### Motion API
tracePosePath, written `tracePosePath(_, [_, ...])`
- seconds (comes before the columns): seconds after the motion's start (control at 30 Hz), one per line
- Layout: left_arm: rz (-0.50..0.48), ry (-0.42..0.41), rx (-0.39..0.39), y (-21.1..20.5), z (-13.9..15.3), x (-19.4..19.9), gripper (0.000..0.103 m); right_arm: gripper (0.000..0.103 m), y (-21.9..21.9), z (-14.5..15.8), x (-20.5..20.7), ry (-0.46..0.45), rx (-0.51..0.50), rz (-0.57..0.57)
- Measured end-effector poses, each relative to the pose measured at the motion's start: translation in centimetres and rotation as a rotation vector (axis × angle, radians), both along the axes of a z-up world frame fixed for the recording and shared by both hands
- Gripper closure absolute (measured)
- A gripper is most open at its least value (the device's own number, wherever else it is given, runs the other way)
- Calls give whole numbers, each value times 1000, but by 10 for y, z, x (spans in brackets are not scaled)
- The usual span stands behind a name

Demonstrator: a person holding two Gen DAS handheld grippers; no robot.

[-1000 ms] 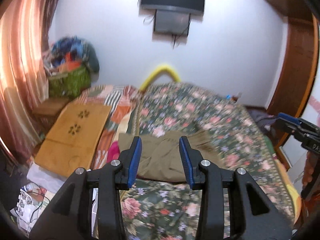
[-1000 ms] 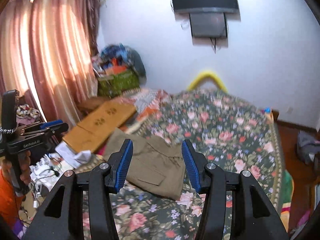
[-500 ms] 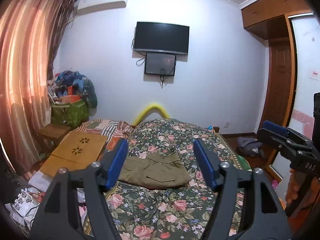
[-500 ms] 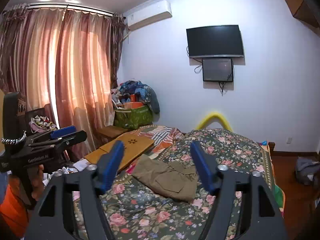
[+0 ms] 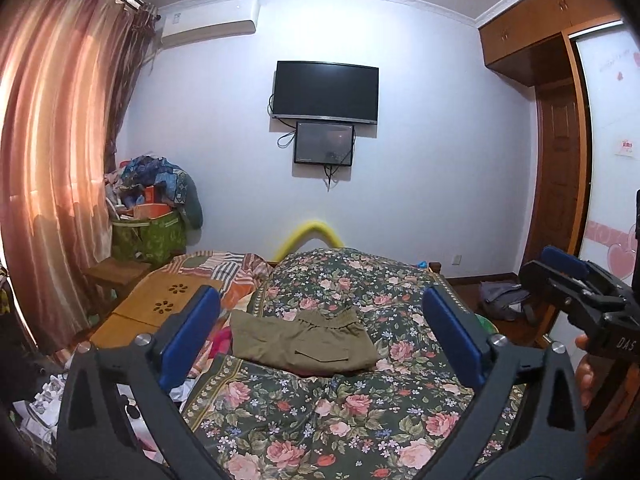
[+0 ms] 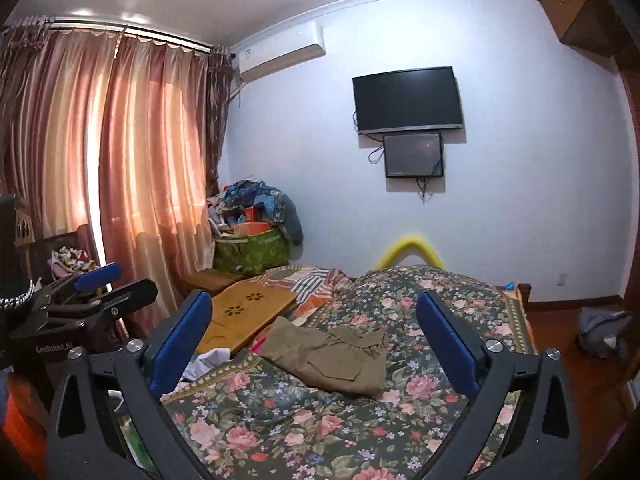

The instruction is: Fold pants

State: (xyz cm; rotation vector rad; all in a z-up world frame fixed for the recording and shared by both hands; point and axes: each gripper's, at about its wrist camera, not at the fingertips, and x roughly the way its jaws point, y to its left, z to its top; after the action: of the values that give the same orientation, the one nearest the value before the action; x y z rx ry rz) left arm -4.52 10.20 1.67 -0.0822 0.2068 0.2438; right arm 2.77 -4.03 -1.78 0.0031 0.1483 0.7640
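Olive pants [image 5: 304,340] lie folded in a flat bundle on the floral bed cover [image 5: 320,408], left of its middle, waistband toward the far wall. My left gripper [image 5: 320,304] hovers back from them near the bed's near end. Its jaws are opening, wide apart, with nothing between them. From the right wrist view the pants [image 6: 332,354] show a pocket on top. My right gripper [image 6: 313,300] is likewise held back, jaws opening and empty. Each view shows the other gripper at its edge: the right gripper [image 5: 552,268] and the left gripper [image 6: 116,284], each in a hand.
A wooden lap table [image 5: 160,308] and striped cloth [image 5: 224,264] lie left of the bed. A green bag [image 5: 148,236] piled with clothes stands by the curtain [image 5: 52,160]. Loose clutter [image 5: 44,396] covers the floor at left. A grey bag [image 5: 504,300] sits near the wardrobe.
Both grippers drew back and up from the pants, which now look smaller and farther off. Both pairs of jaws spread from narrow to wide. The pants stayed put.
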Motion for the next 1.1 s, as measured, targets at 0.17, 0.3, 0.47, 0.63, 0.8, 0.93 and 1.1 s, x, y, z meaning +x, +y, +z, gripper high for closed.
tracePosePath(0.17, [3, 3, 11, -3, -4, 1, 0, 1, 0, 0, -7, -11, -3, -6])
tracePosePath(0.3, [3, 3, 16, -5, -5, 2, 0, 1, -2, -2, -9, -21, -10, -10])
tracePosePath(0.47, [0, 0, 20, -7, -6, 1, 0, 1, -2, -1, -9, -21, -10, -11])
tracePosePath(0.63, [-5, 3, 23, -7, -5, 0, 0, 1, -3, -4, -11, -22, -14, -13])
tracePosePath(0.8, [-8, 4, 17, -7, -6, 1, 0, 1, -3, -5, -12, -20, -16, -14])
tracePosePath(0.93, [-8, 5, 15, -6, -7, 1, 0, 1, -4, -4, -12, -19, -17, -14])
tracePosePath(1.1, [-7, 6, 10, -5, -8, 2, 0, 1, -6, -5, -12, -18, -19, -17])
